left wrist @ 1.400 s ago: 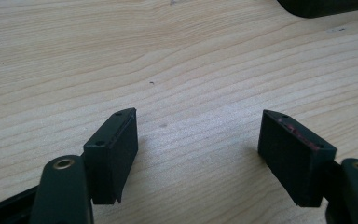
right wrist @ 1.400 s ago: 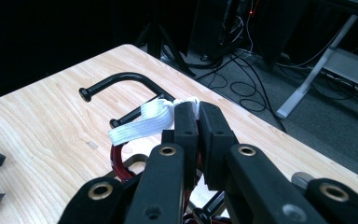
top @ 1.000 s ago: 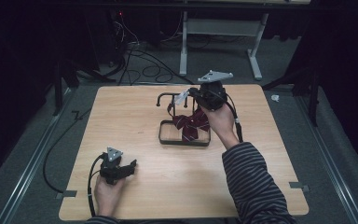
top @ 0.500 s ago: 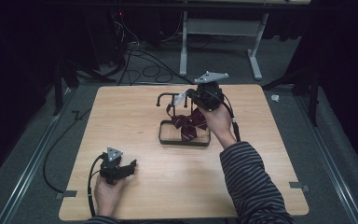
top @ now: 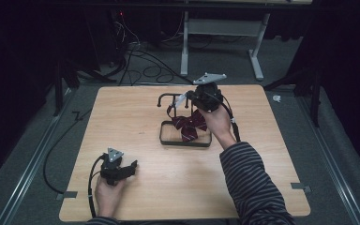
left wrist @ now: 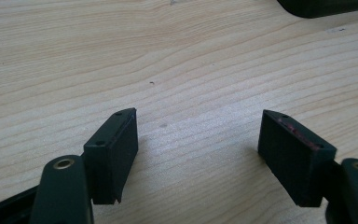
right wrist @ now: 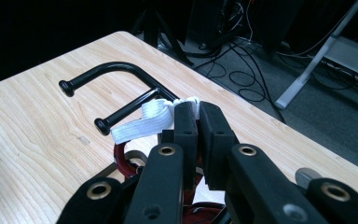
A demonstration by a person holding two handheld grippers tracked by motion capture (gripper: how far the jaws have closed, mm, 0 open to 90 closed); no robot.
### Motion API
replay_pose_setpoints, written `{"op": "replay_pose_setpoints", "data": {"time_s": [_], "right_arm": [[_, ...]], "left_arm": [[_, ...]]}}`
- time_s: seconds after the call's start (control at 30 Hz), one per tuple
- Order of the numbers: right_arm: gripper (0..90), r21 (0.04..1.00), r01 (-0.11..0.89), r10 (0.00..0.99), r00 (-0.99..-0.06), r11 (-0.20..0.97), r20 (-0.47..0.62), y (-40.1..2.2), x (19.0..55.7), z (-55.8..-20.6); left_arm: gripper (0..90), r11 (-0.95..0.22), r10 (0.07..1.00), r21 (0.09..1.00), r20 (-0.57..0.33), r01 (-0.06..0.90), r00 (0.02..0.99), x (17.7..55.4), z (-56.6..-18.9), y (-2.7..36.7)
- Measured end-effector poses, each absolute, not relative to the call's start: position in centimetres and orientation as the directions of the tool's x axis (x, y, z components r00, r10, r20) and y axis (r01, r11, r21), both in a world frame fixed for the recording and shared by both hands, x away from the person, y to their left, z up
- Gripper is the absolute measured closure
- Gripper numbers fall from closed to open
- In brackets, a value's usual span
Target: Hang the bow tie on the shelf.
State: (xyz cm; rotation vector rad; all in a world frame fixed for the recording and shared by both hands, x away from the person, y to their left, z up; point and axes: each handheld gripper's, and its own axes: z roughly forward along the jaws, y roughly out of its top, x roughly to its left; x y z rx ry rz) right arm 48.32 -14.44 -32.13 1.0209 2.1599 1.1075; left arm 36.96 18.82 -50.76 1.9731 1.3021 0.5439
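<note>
A dark red striped bow tie [top: 189, 124] hangs over a black wire stand [top: 185, 143] at the table's middle. Its white elastic strap [right wrist: 142, 122] runs up beside the stand's two hook arms [right wrist: 112, 70]. My right gripper [top: 187, 97] [right wrist: 195, 114] is shut on that strap, just to the right of the hook ends in the high view. My left gripper [top: 130, 165] [left wrist: 198, 140] rests low over bare wood near the front left, jaws wide open with nothing between them.
The wooden table [top: 122, 108] is ringed by dark floor with cables [top: 136, 56] behind it. A white desk frame [top: 215, 33] stands farther back. A striped sleeve [top: 253, 187] crosses the table's front right.
The right gripper has edged slightly to the left with the strap in it. The left gripper has stayed where it was.
</note>
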Motion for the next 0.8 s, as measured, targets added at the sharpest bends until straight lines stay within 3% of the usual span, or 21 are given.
{"op": "replay_pose_setpoints", "data": {"time_s": [0.8], "right_arm": [[81.4, 0.841, 0.39, 0.792, -0.606, 0.374, -0.071, -14.87, 47.49, -32.17]], "left_arm": [[29.2, -0.249, 0.912, 0.744, -0.035, 0.62, 0.409, 36.96, -50.73, 18.89]]}}
